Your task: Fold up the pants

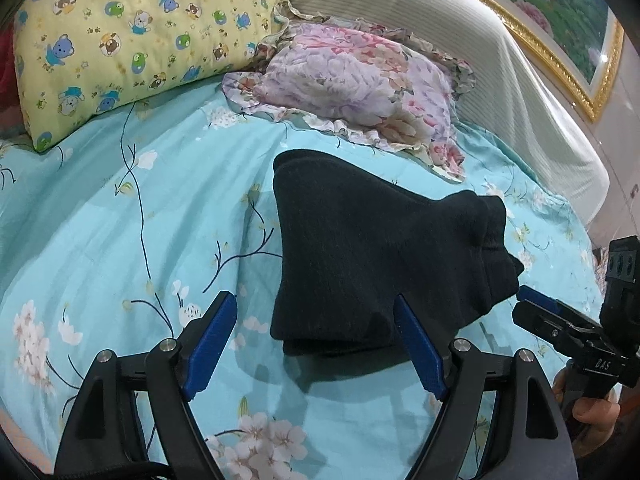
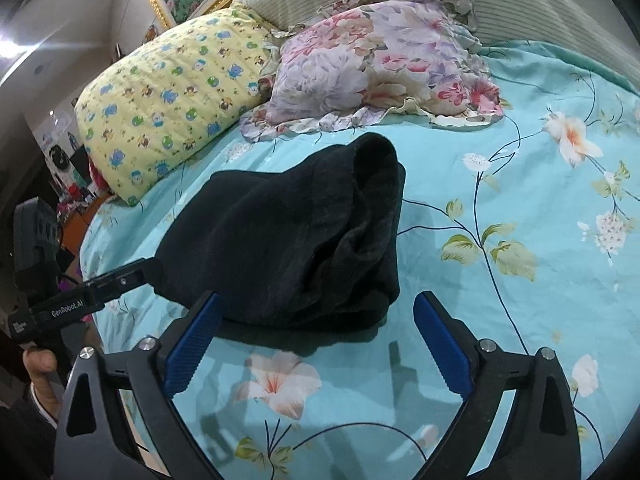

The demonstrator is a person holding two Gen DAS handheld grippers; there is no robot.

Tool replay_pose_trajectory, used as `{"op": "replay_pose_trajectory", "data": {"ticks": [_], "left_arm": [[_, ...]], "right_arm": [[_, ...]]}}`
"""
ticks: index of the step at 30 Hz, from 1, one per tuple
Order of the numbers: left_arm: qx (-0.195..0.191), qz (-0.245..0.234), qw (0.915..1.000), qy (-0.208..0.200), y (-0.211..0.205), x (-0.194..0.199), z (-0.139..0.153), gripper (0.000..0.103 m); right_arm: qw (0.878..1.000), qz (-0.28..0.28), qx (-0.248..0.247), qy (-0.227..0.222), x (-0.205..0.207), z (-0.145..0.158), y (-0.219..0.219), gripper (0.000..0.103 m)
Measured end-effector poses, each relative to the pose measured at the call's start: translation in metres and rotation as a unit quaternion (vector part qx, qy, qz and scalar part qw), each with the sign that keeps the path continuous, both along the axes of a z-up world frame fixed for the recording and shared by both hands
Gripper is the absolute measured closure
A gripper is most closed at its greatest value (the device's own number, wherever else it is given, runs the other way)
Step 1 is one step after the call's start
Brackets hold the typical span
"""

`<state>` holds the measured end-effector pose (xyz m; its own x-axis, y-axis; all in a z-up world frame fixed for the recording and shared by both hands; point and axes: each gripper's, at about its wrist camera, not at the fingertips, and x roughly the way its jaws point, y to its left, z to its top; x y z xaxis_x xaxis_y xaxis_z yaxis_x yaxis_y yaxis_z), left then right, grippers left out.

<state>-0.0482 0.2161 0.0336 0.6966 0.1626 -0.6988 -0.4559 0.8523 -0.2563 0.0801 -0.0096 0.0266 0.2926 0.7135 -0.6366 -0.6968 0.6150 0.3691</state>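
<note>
My left hand-held gripper (image 1: pixel 316 344) hangs released with nothing between its jaws, and my right hand-held gripper (image 2: pixel 316 344) is likewise spread and empty. Just ahead of both, the black pants (image 1: pixel 372 248) lie folded in a compact bundle on the turquoise floral bedsheet (image 1: pixel 120 232). Beyond them a floral pillow (image 1: pixel 360 88) and a yellow bear-print pillow (image 1: pixel 120 40) lean by the striped headboard (image 1: pixel 460 40). A gold-framed picture (image 1: pixel 560 20) hangs behind. Open sheet spreads on either side of the bundle
</note>
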Motion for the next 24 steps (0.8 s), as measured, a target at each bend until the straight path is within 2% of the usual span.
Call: {"op": "replay_pose_trajectory", "data": {"ticks": [11,18,24], "left_arm": [[0.045,0.001,0.9989,0.014,-0.019,-0.01,-0.005,0.021],[0.093,-0.001,0.9947,0.043,-0.033,-0.011,-0.013,0.02],[0.11,-0.006,0.9925,0.051,-0.045,-0.013,-0.018,0.019]], "right_arm": [[0.999,0.013,-0.013,-0.027,-0.017,-0.001,0.0,0.005],[0.996,0.026,-0.042,-0.068,-0.033,-0.005,0.006,0.005],[0.994,0.037,-0.049,-0.087,-0.044,-0.009,0.009,0.005]]}}
